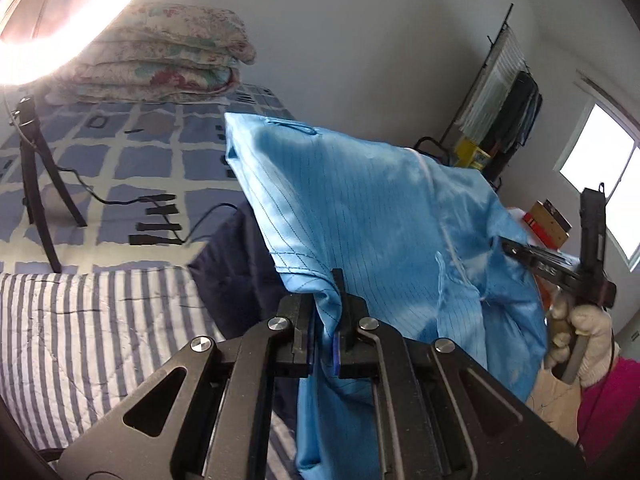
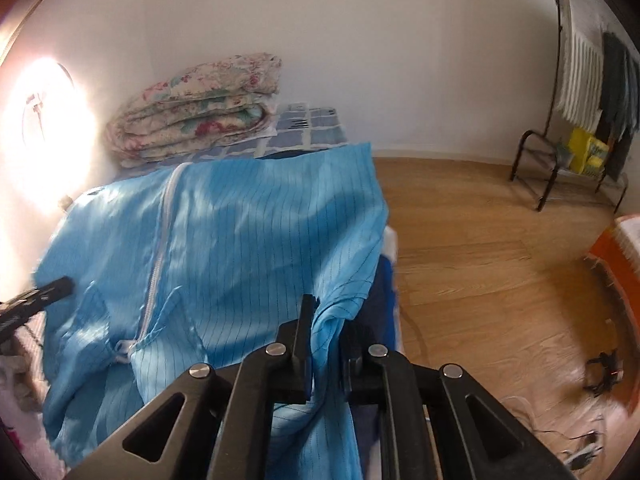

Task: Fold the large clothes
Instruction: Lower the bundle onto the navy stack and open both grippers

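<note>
A large light-blue garment (image 1: pixel 380 208) with thin dark lines and a white zipper (image 2: pixel 164 216) is stretched between both grippers above the bed. My left gripper (image 1: pixel 322 300) is shut on a bunched edge of it, and the cloth hangs down between the fingers. My right gripper (image 2: pixel 329 316) is shut on another bunched edge. In the left wrist view the right gripper (image 1: pixel 506 245) shows at the right, held by a gloved hand (image 1: pixel 588 332), its tip at the cloth. The left gripper's tip (image 2: pixel 60 286) pokes in at the right wrist view's left edge.
Under the garment lie a striped quilt (image 1: pixel 80 320), a blue checked sheet (image 1: pixel 120 152) and dark navy cloth (image 1: pixel 240 248). A folded floral quilt (image 2: pixel 200 108) sits at the bed's far end. A tripod (image 1: pixel 36 184) and cables (image 1: pixel 156 216) rest on the sheet. Right of the bed are wooden floor (image 2: pixel 480 240) and a clothes rack (image 2: pixel 592 80).
</note>
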Motion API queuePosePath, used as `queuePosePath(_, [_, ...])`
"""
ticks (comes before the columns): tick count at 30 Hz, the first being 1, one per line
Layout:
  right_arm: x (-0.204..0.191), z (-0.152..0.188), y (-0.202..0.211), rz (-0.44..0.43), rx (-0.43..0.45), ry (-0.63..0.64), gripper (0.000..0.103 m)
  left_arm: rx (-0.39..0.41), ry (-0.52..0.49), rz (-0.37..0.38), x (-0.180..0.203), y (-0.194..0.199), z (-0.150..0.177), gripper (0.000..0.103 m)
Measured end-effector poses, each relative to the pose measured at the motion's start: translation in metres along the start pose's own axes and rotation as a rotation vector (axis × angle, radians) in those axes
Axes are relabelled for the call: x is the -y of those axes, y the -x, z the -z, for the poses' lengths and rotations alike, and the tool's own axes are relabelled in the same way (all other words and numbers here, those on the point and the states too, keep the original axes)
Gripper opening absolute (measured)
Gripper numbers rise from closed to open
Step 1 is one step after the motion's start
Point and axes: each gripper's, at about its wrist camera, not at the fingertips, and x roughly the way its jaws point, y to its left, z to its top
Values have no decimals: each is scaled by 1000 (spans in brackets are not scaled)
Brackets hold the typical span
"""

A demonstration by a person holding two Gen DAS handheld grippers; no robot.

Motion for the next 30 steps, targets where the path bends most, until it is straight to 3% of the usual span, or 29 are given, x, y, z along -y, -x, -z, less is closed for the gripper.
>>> queuePosePath(2, [2,-4,0,23,-4,-5,6,0,-43,-38,11,-3,-1,3])
queuePosePath(5, [7,-5,1,31,-7,-21,9,-17,-23,-43,13,-4,-2,5])
queuePosePath(6, [9,-5,3,32,-5,-26,20,-21,-18,-45,12,-2,-3,7])
queuePosePath(8, [14,-6,11,21,12,-45,35,-19,-24,-55,10,1,-3,17])
queuePosePath(10, [20,-7,22,27,43,-61,40,-13,-26,-85,8,6,-2,40])
queuePosePath(11, [24,-7,27,23,48,-76,47,-7,-16,-92,6,11,-3,44])
queuePosePath(22, [17,2,86,15,70,-58,56,44,-51,-124,27,83,-1,45])
queuePosePath(30, [1,11,154,-27,114,-49,56,111,-115,-150,62,168,12,45])
